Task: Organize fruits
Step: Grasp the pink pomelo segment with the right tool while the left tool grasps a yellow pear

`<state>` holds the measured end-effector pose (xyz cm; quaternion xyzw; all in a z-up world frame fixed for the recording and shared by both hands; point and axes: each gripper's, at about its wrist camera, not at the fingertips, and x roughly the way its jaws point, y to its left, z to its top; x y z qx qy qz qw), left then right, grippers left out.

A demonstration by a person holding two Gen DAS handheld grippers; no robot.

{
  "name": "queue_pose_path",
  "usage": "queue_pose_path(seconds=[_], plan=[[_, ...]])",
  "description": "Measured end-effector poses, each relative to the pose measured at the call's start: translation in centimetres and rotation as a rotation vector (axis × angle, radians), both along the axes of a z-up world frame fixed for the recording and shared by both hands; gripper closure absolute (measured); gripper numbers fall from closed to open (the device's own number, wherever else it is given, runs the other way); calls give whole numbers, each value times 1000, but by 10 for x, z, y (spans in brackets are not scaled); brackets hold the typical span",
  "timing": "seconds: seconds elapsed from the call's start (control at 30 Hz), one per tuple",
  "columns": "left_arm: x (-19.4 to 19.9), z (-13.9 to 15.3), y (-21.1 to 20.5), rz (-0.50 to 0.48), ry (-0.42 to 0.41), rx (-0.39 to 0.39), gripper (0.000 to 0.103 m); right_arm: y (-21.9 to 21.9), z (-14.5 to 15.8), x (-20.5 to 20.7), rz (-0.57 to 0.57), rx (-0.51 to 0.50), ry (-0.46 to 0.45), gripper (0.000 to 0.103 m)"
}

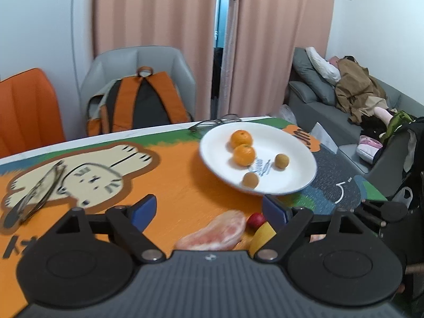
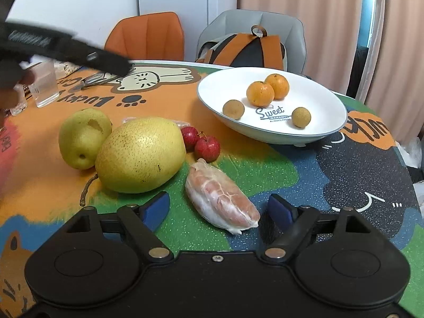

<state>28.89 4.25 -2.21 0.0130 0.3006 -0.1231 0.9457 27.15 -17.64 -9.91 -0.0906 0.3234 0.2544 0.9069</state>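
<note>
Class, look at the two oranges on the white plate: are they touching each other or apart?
Cannot tell. In both wrist views the front orange overlaps the back orange on the white plate, with no gap visible, yet overlap alone doesn't prove contact.

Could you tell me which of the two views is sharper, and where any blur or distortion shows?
Right wrist view: sharp on the white shallow plate; only the dark strap upper left is smeared. Left wrist view: motion-blurred throughout, the peeled pink pomelo segment worst. Both: fisheye bends the edges.
</note>
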Motion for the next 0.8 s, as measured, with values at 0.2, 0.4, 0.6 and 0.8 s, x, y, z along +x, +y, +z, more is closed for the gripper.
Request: queue_pose_path(seconds=[0.2,0.4,0.6,0.8], plan=[[-25,-7,27,93,-11,5,17,0,-1,3,-4,0,-2,23],[-44,-19,48,139,23,-27,17,0,1,2,-3,-1,-10,35],[-56,-29,59,144,64,-87,16,2,3,0,-5,-11,-19,47],[-62,-31,44,98,69,-57,14,3,4,-1,-8,-19,-22,49]])
